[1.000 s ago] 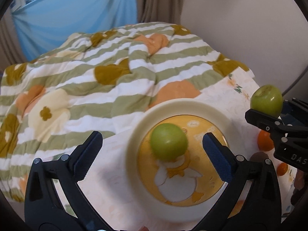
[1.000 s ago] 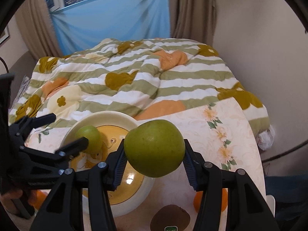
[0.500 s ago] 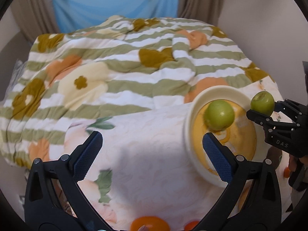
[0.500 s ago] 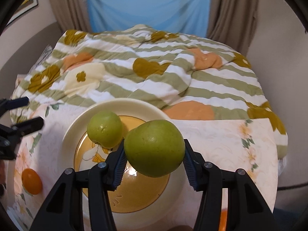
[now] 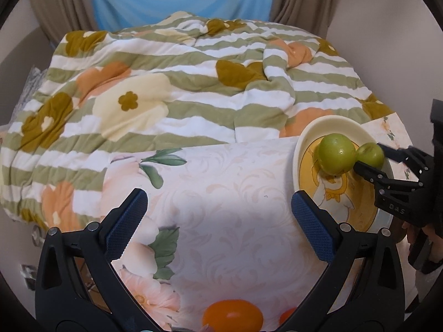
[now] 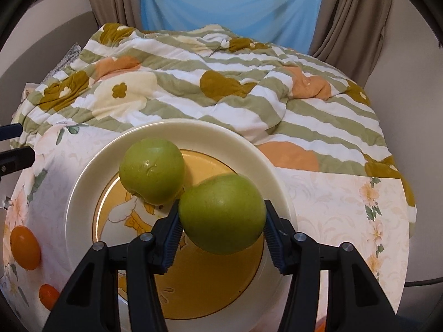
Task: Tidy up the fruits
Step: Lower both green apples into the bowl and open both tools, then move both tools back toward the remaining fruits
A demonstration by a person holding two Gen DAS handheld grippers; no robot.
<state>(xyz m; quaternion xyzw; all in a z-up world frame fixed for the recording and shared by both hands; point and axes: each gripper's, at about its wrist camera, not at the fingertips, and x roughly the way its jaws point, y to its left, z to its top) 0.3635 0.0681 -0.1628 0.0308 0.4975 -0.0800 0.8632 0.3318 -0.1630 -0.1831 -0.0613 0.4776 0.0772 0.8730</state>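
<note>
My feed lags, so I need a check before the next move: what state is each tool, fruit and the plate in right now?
Right tool: shut on held apple, over the plate.
Left tool: open, holding nothing, over the cloth.
Plate apple: resting on the plate, free of both tools.
Plate: upright on the cloth, one apple on it.
Big orange: on the cloth, left of the plate.
Small orange: on the cloth, near the big one.

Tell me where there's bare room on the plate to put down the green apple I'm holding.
The plate is bare across its near yellow centre, below the held apple in the right hand-held gripper, and toward its right rim. The far-left part is crowded: the other green apple sits there, close beside the held one. Oranges lie outside the left rim.
</note>
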